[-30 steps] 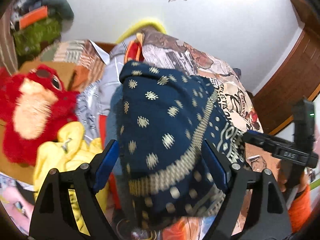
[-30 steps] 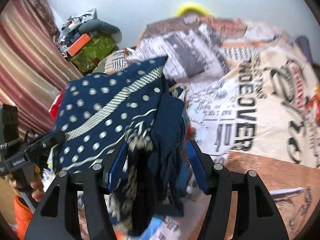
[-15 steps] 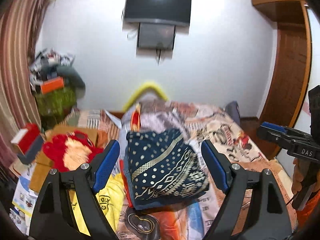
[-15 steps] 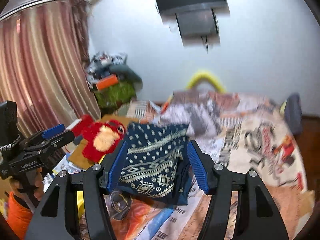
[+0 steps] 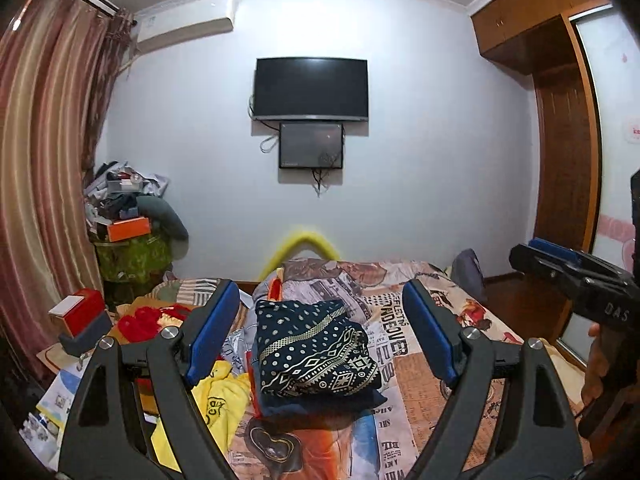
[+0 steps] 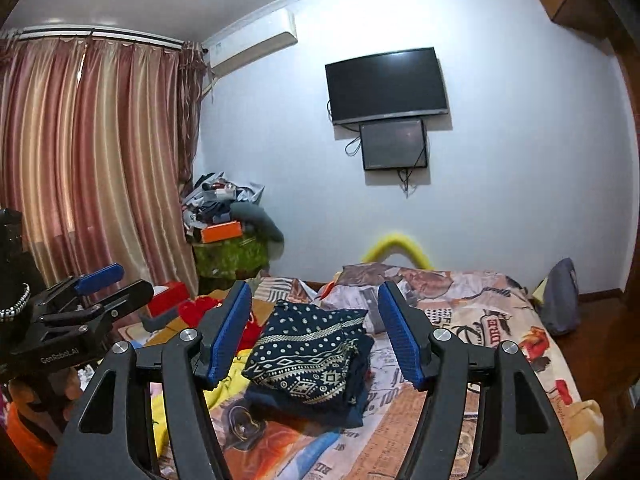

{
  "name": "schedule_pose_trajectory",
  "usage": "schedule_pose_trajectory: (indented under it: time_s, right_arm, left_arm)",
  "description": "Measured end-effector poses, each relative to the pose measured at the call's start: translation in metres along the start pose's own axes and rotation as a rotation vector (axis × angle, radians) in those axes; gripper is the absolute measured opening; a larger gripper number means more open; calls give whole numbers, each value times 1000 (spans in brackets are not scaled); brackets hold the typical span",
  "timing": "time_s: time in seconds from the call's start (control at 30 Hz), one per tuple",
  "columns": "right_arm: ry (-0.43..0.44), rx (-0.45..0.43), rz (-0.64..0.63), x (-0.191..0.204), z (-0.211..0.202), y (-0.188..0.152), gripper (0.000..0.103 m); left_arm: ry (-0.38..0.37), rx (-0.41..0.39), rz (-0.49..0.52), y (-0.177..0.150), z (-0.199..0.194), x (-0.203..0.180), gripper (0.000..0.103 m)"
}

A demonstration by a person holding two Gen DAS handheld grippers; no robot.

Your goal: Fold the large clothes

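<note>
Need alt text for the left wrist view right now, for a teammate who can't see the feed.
A folded navy patterned garment lies on a bed with a printed bedspread, framed between the left gripper's open, empty fingers. A yellow garment sits beside it on the left, the right gripper shows at the right edge, and a dark TV hangs on the far wall.

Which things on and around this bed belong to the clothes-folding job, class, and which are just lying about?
Part of the job:
- folded navy patterned garment
- left gripper, open
- right gripper, open, jaws just been widening, nothing between them
- yellow garment, possibly next

Just lying about:
- red plush toy
- orange box
- wall television
- grey bag
</note>
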State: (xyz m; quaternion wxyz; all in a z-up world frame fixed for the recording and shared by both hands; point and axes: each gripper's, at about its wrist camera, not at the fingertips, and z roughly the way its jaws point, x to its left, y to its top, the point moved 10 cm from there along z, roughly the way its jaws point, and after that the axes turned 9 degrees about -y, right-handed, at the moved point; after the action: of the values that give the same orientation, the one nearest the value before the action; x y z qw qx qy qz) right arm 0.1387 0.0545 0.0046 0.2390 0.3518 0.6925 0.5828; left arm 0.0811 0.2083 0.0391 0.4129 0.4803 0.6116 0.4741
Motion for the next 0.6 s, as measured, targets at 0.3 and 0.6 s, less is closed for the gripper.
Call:
schedule_pose_trajectory:
  time_s: [0.3, 0.6]
  right_arm:
    - [-85, -49, -56, 3, -5, -8, 97]
    - [-93, -31, -88, 8, -4, -21, 100]
  left_arm:
    - [62, -34, -18, -14, -19, -1, 100]
    - [70, -16, -22, -26, -20, 2, 101]
